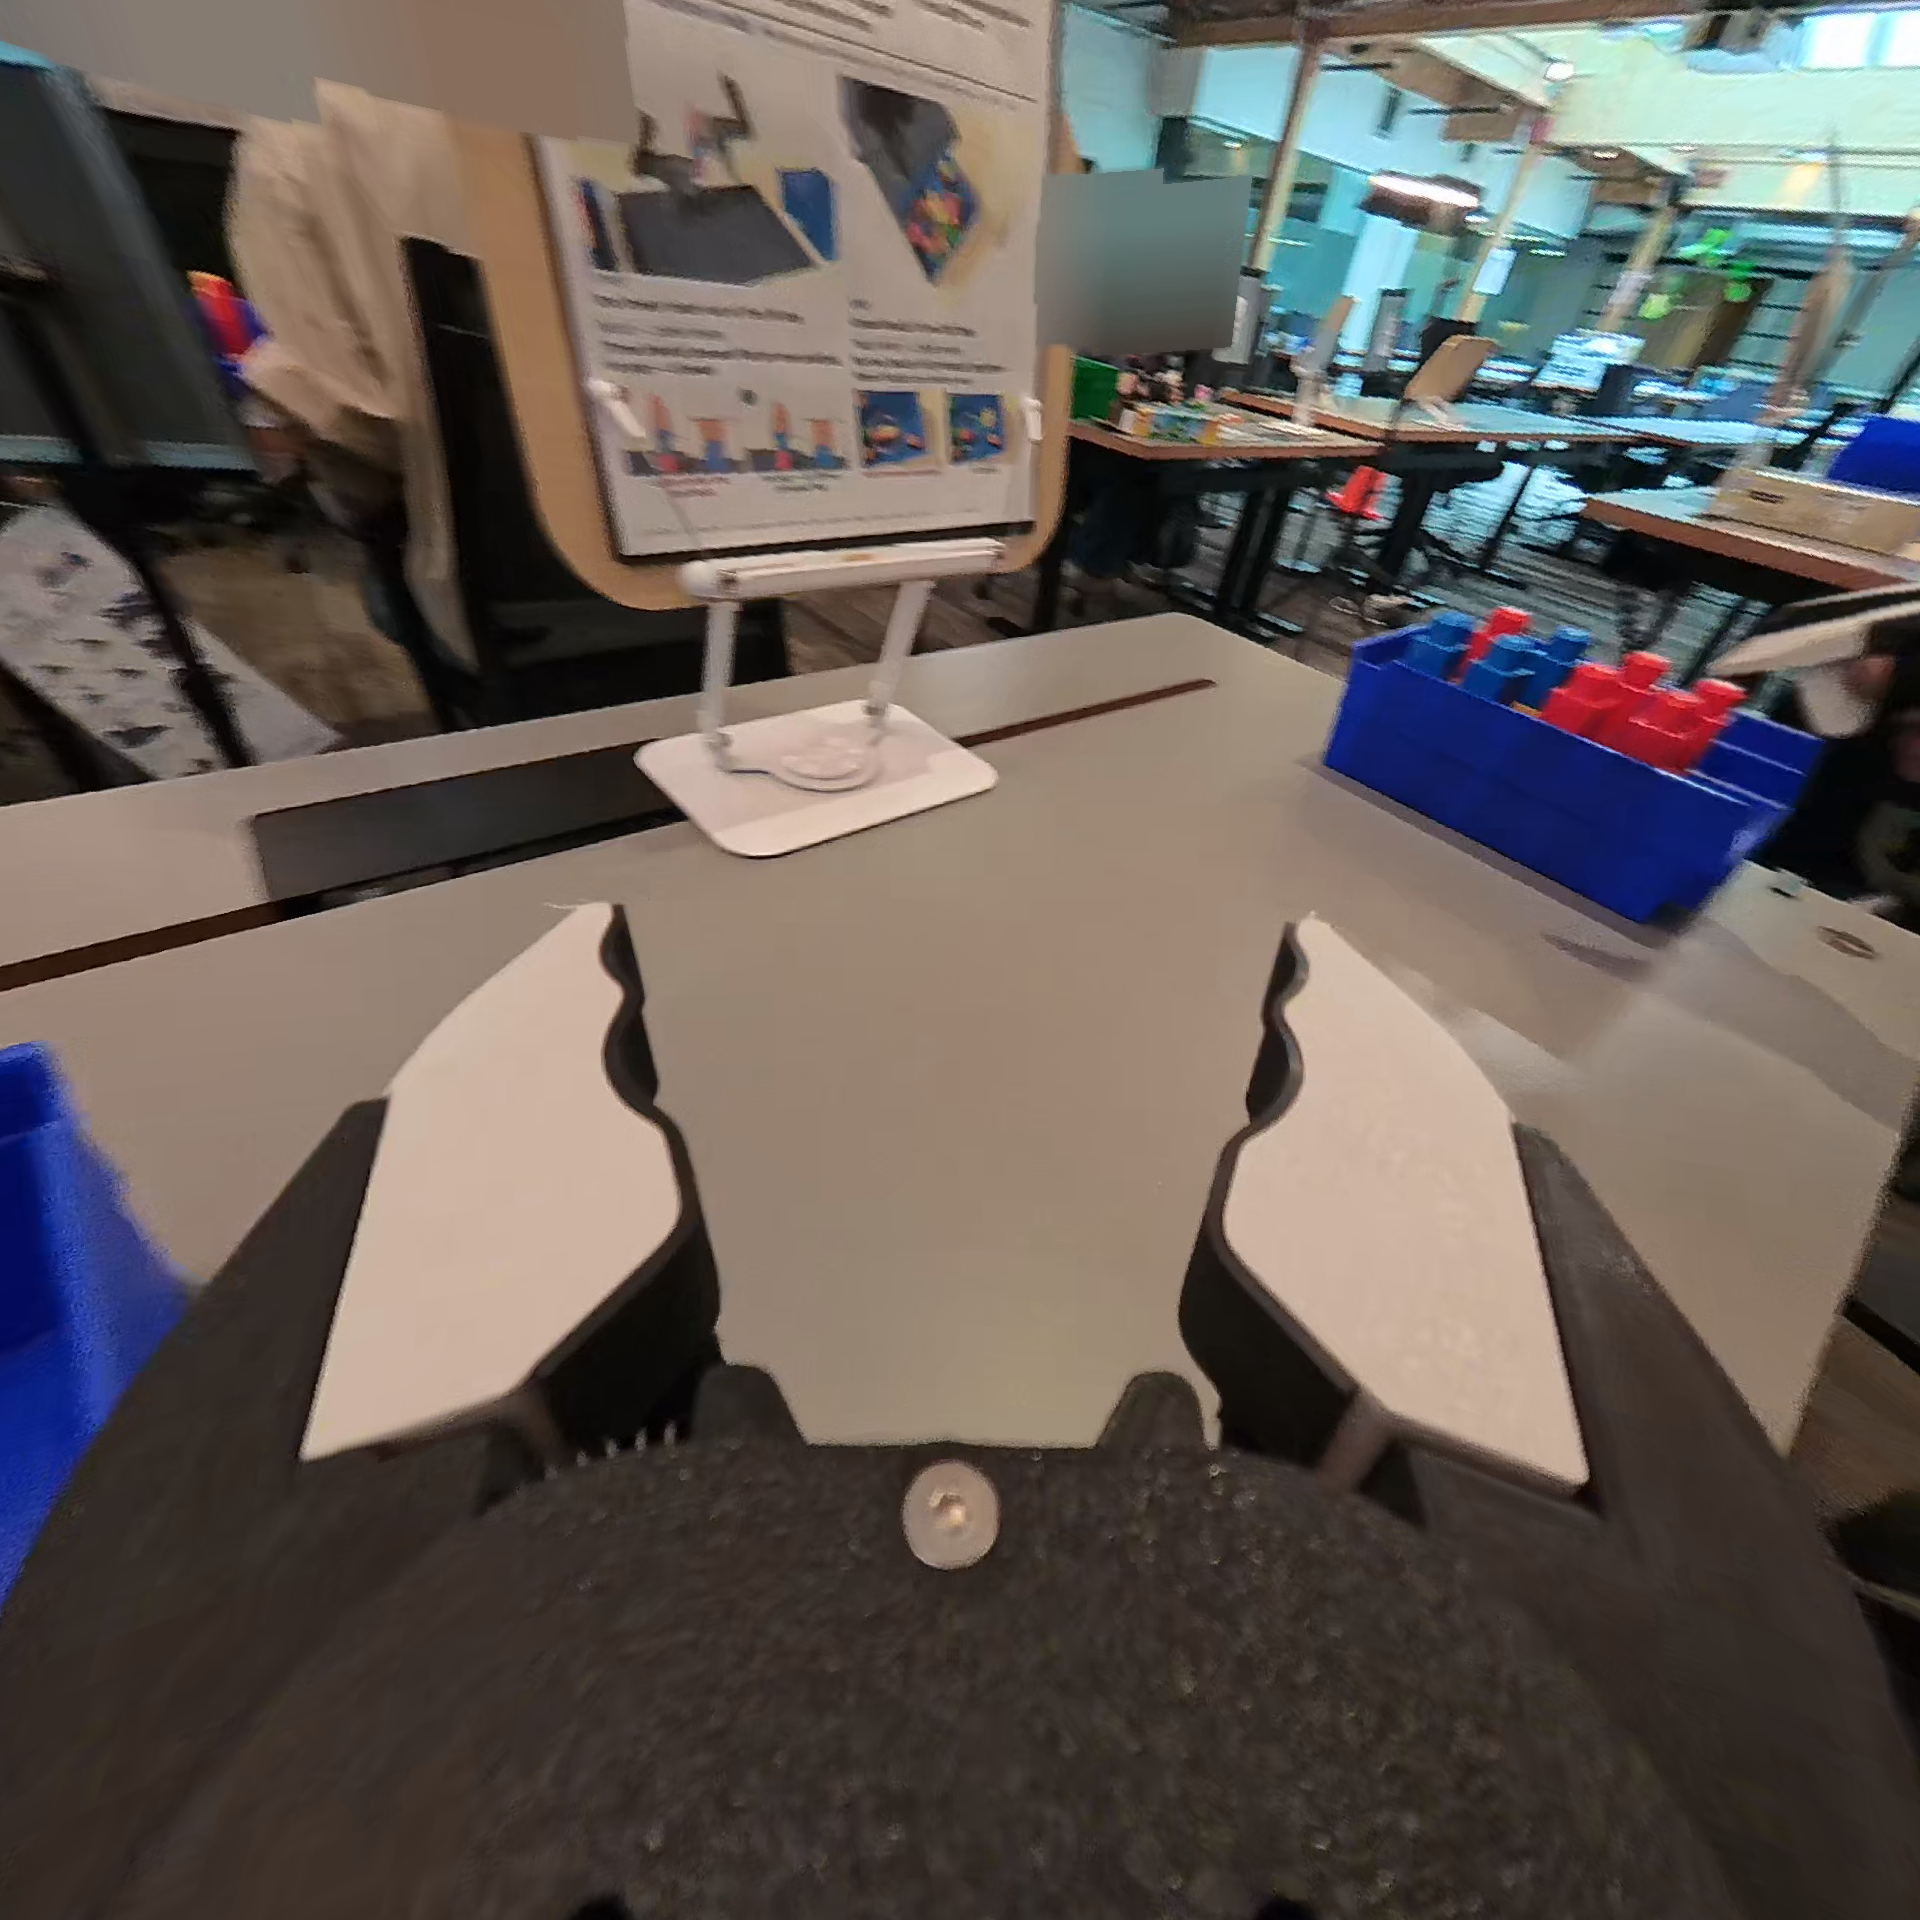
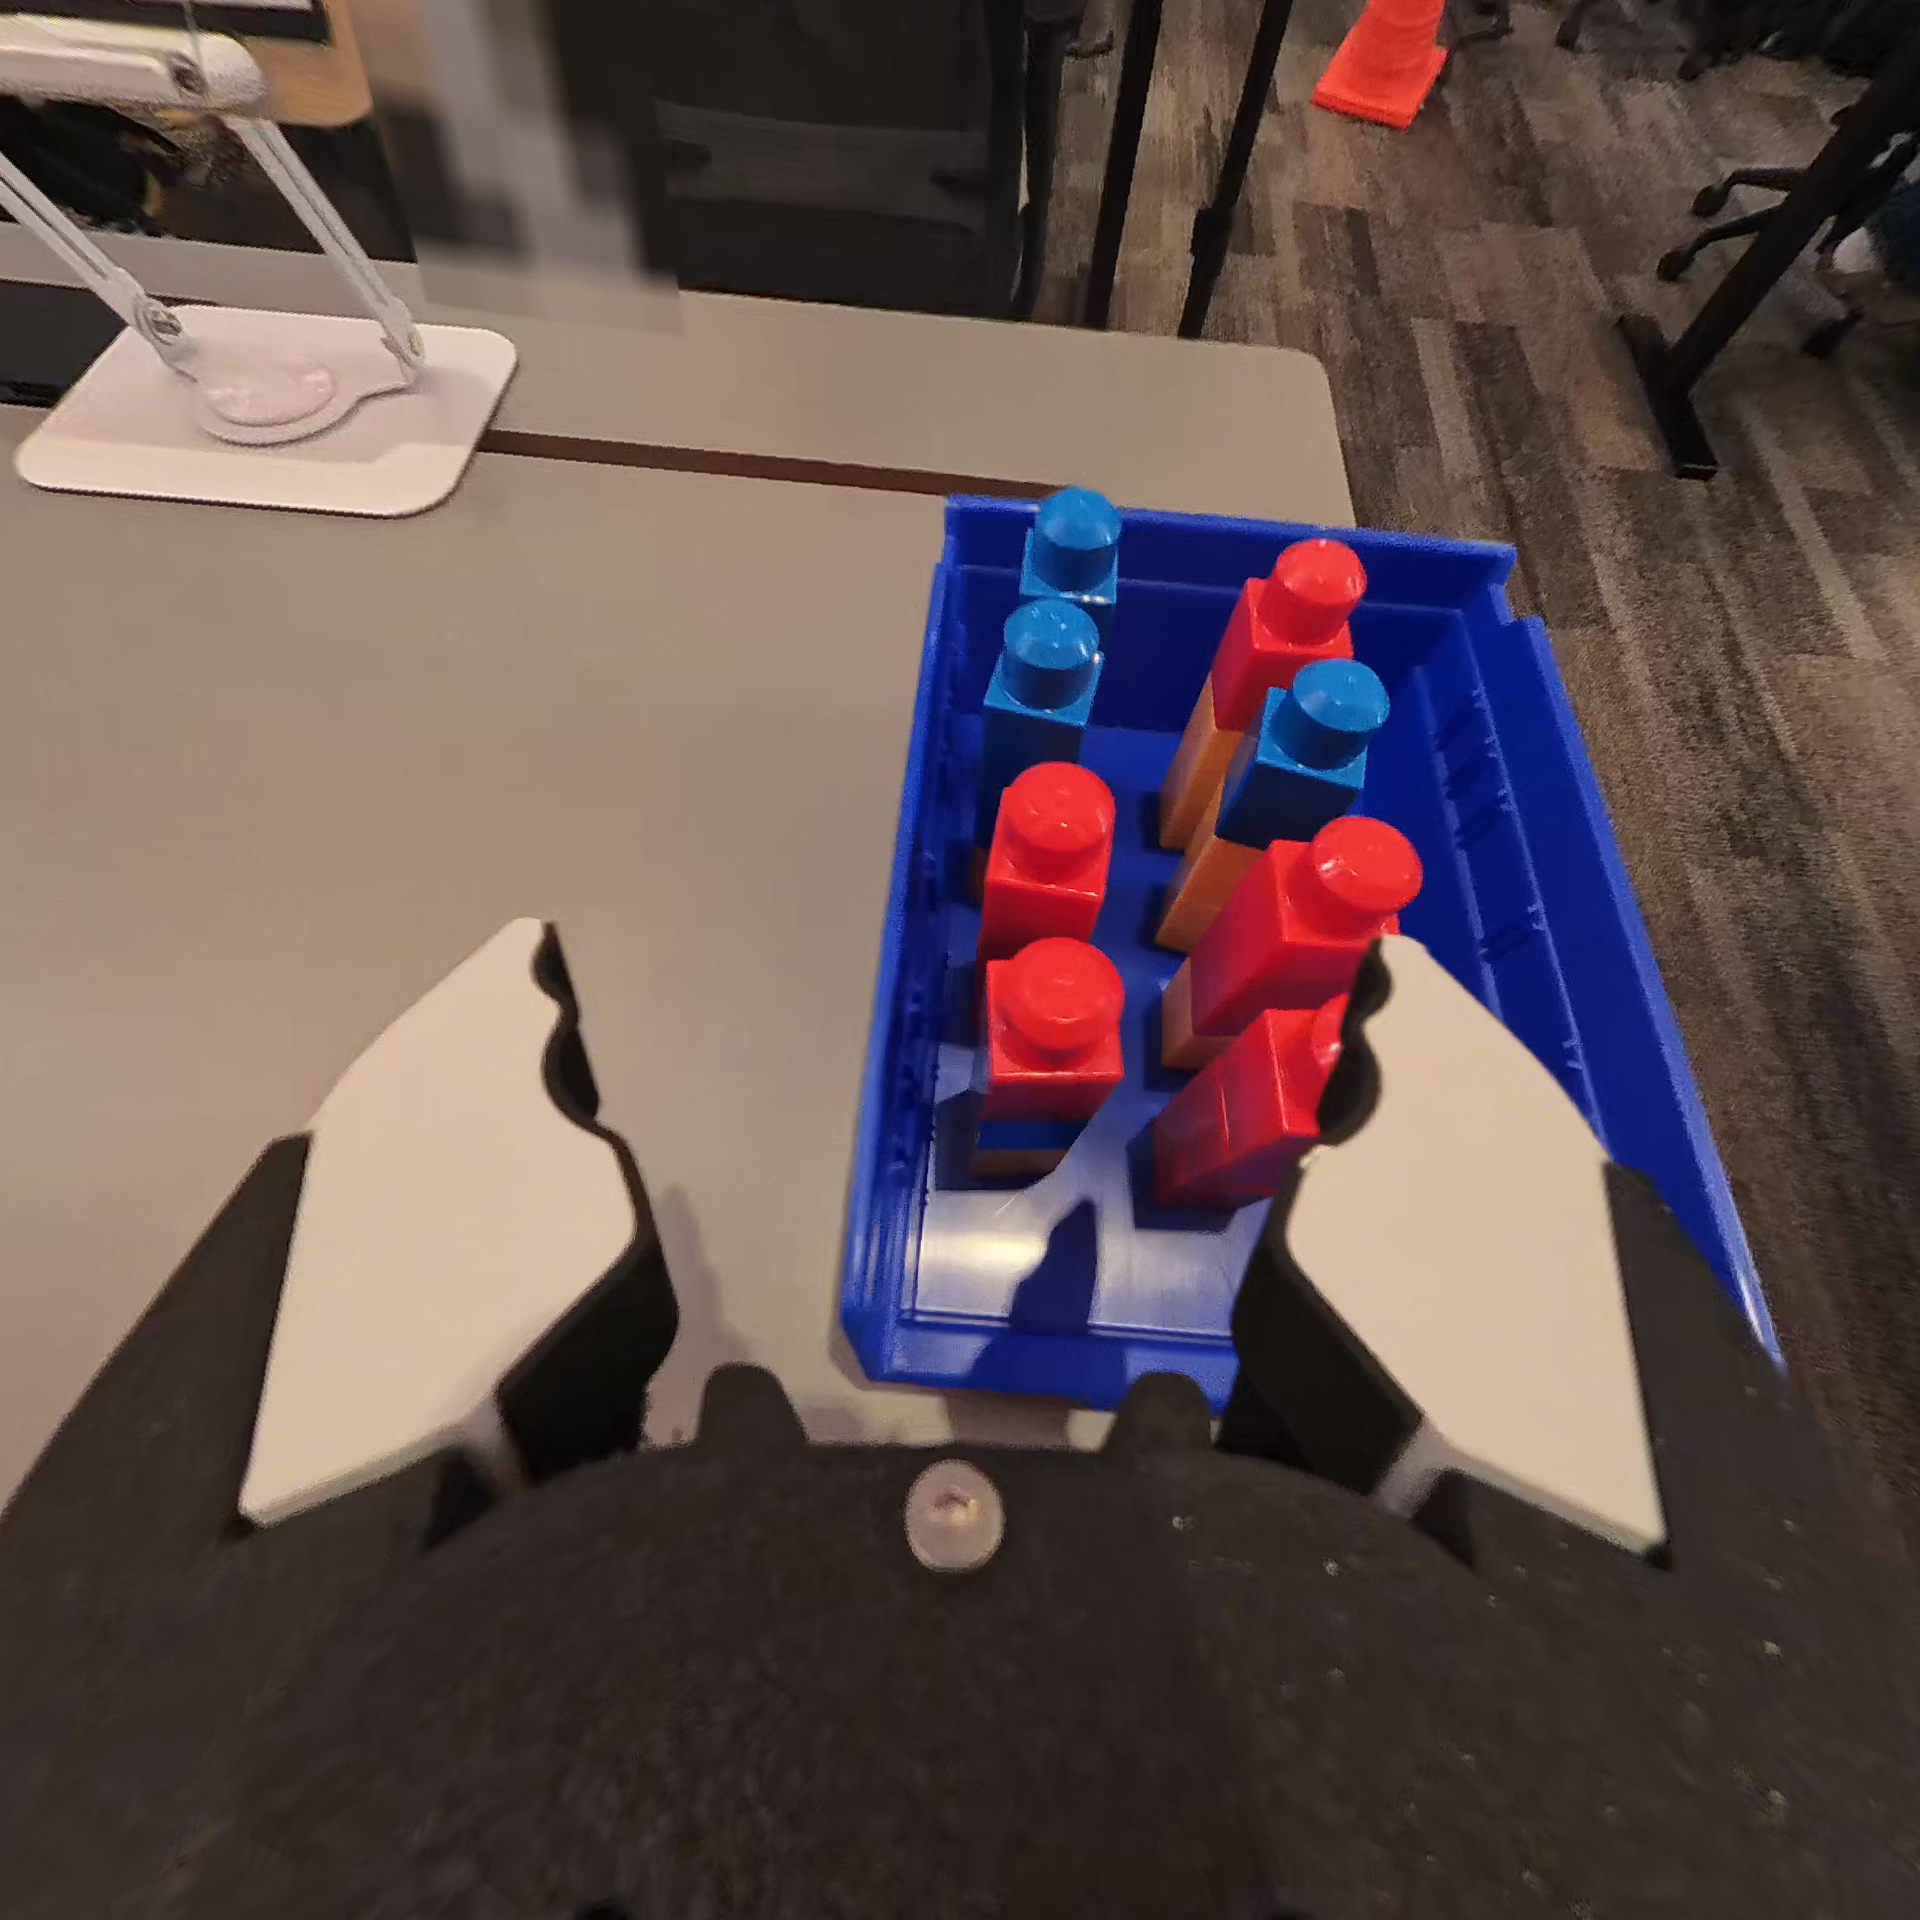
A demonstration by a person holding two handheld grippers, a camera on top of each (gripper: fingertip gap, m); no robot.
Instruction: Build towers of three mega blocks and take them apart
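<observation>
In the right wrist view a blue bin [image 2: 1496,862] sits at the table's right edge and holds several upright block towers, topped red [image 2: 1049,1029] or blue [image 2: 1044,675], with orange blocks lower down. My right gripper [image 2: 961,956] is open and empty above the bin's near left side; its right finger [image 2: 1455,1195] hides part of the nearest red tower [image 2: 1236,1112]. My left gripper [image 1: 956,925] is open and empty over bare grey table [image 1: 935,1143]. The bin of towers [image 1: 1538,800] also shows at the far right in the left wrist view.
A white stand [image 1: 821,774] holding an instruction sheet [image 1: 821,301] sits at the table's back middle; its base [image 2: 270,416] shows in the right wrist view too. Another blue bin [image 1: 52,1268] is at the left edge. A person [image 1: 343,343] stands behind the table. An orange cone [image 2: 1382,62] is on the floor.
</observation>
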